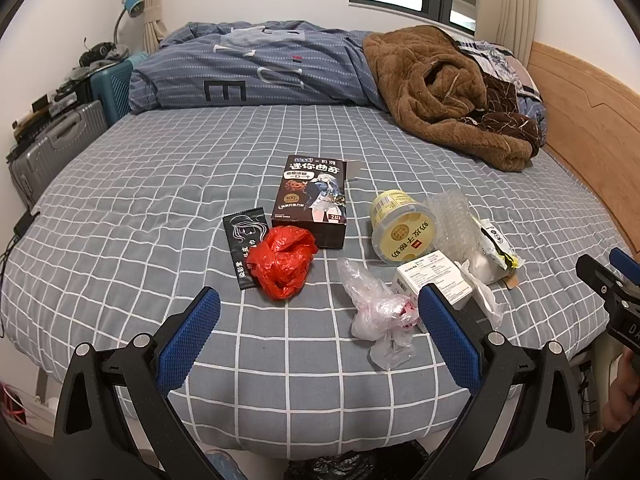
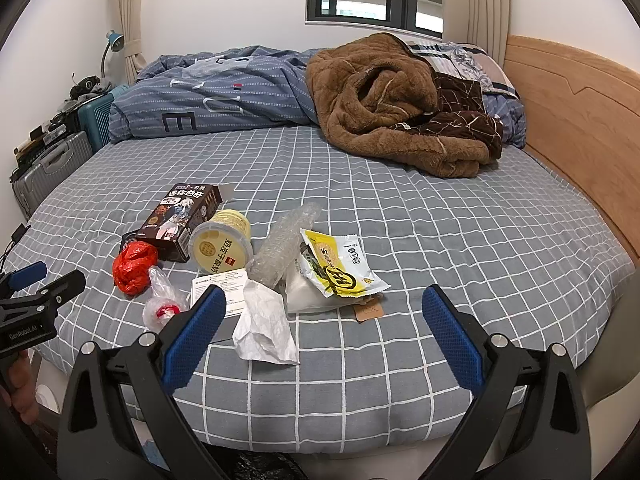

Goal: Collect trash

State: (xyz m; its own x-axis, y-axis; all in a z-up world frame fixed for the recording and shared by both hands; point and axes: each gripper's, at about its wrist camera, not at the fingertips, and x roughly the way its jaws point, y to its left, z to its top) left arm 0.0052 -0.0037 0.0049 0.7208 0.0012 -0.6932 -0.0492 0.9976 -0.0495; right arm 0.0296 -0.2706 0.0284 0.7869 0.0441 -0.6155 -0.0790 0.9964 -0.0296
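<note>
Left gripper [image 1: 320,328] jaws apart | red bag [image 1: 282,262] just ahead, seemingly untouched

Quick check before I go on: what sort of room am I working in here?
A bedroom, almost certainly: the trash lies on a bed with a grey checked sheet, a wooden headboard runs along one side, and a rumpled blue duvet is piled by the window wall.

I see matt woven cloth on the bed sheet [image 1: 160,208] and shaggy fleece on the brown blanket [image 1: 440,92]. The red bag [image 1: 282,262] is glossy crinkled plastic; the clear bag [image 1: 376,308] is thin film. The cookie box [image 1: 312,200] looks like printed card and the headboard [image 2: 576,120] smooth wood. My left tongs [image 1: 319,340] carry dimpled blue rubbery pads [image 1: 188,340].
</note>
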